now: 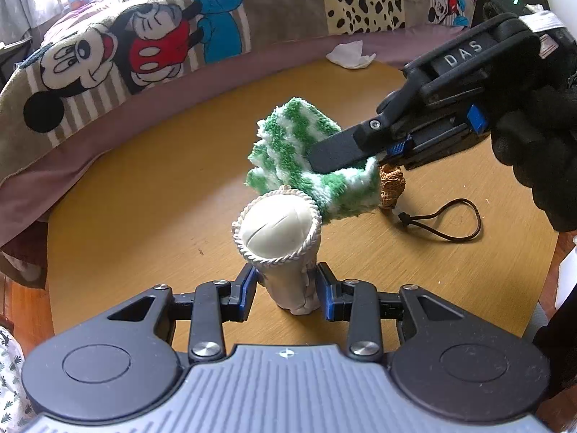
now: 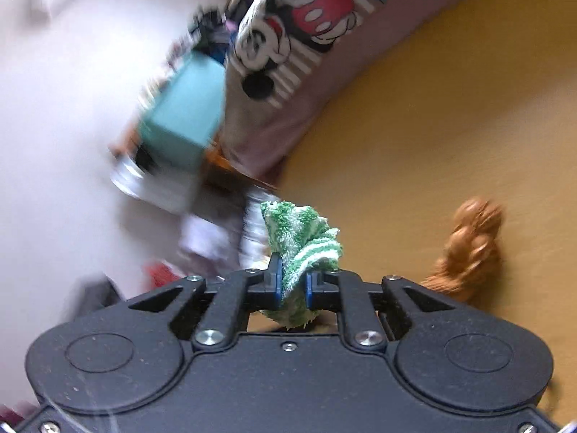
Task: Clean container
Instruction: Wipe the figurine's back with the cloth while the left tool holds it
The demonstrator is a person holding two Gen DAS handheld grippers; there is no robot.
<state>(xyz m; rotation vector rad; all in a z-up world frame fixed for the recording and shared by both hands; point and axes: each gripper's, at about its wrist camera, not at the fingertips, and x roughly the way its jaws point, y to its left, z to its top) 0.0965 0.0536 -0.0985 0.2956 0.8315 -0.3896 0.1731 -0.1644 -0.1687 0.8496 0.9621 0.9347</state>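
Two grippers work above the round yellow-brown wooden table [image 1: 126,223]. The left gripper [image 1: 286,288] clamps a white rope-rimmed clay container [image 1: 277,238]; the right gripper [image 2: 292,283] pinches a green-and-white striped terry cloth [image 2: 303,238] just behind its rim.

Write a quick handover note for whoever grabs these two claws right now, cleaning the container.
Left claw: shut on the white container, gripping its lower body, mouth up and tilted toward the camera, above the yellow table.
Right claw: shut on the green striped cloth, held in the air just behind the container's rim; whether they touch cannot be told.
Also on the table: a brown figurine with a cord loop and a crumpled tissue.
Done: both items picked up.
Left: push the cloth into the container, wipe inside and the rim, then set both down.
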